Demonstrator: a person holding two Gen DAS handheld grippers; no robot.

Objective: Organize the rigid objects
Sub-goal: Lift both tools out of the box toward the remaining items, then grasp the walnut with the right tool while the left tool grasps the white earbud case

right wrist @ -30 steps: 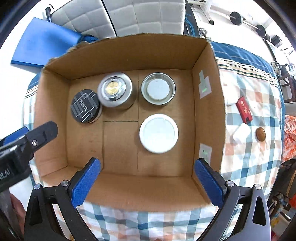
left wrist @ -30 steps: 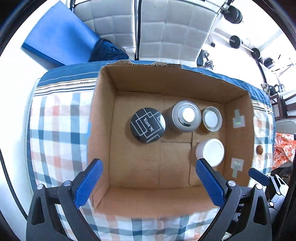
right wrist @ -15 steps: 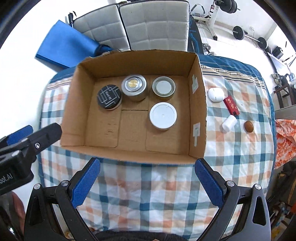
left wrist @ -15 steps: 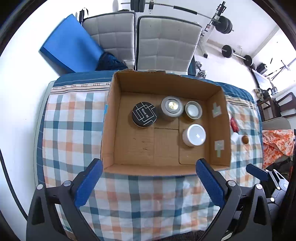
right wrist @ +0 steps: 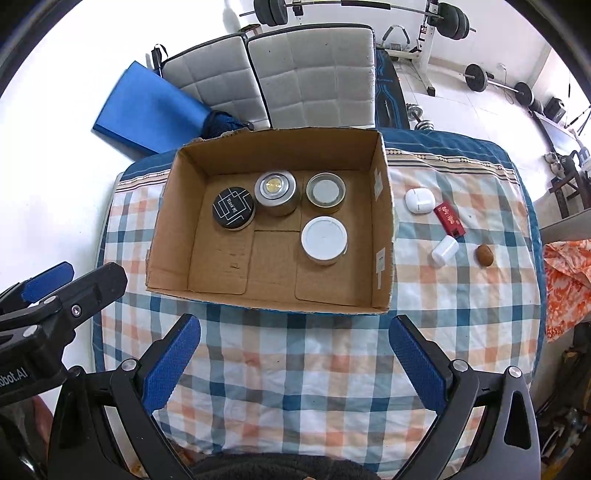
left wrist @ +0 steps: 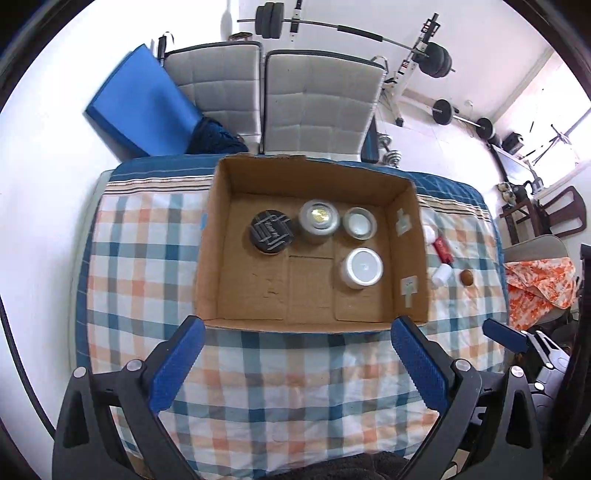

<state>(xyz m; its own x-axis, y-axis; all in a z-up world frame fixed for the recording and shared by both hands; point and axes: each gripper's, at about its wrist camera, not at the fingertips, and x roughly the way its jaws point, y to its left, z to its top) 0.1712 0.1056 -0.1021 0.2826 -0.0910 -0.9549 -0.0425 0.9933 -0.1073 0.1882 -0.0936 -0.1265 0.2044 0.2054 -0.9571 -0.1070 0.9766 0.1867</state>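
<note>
An open cardboard box (right wrist: 173, 221) (left wrist: 207, 258) lies on a checked cloth. It holds a black tin (right wrist: 233, 208) (left wrist: 271, 231), a silver tin (right wrist: 275, 192) (left wrist: 318, 220), a small open tin (right wrist: 325, 192) (left wrist: 359, 223) and a white-lidded jar (right wrist: 324, 239) (left wrist: 362, 267). Right of the box lie a white earbud case (right wrist: 419, 199), a red box (right wrist: 448, 218) (left wrist: 442, 250), a white cylinder (right wrist: 445, 250) (left wrist: 442, 275) and a brown nut (right wrist: 484, 254) (left wrist: 467, 277). My left gripper (left wrist: 297, 363) and right gripper (right wrist: 293, 363) are both open and empty, well above the cloth in front of the box.
The checked cloth (right wrist: 295, 350) covers a table. Two grey padded chairs (right wrist: 314, 74) and a blue mat (right wrist: 147, 107) stand behind it. Barbells (right wrist: 332, 11) are at the back. An orange patterned cloth (right wrist: 565, 280) lies at the right.
Both grippers have pulled up and back from the box, so the whole table and the small items right of the box come into view. Nothing in the box moved.
</note>
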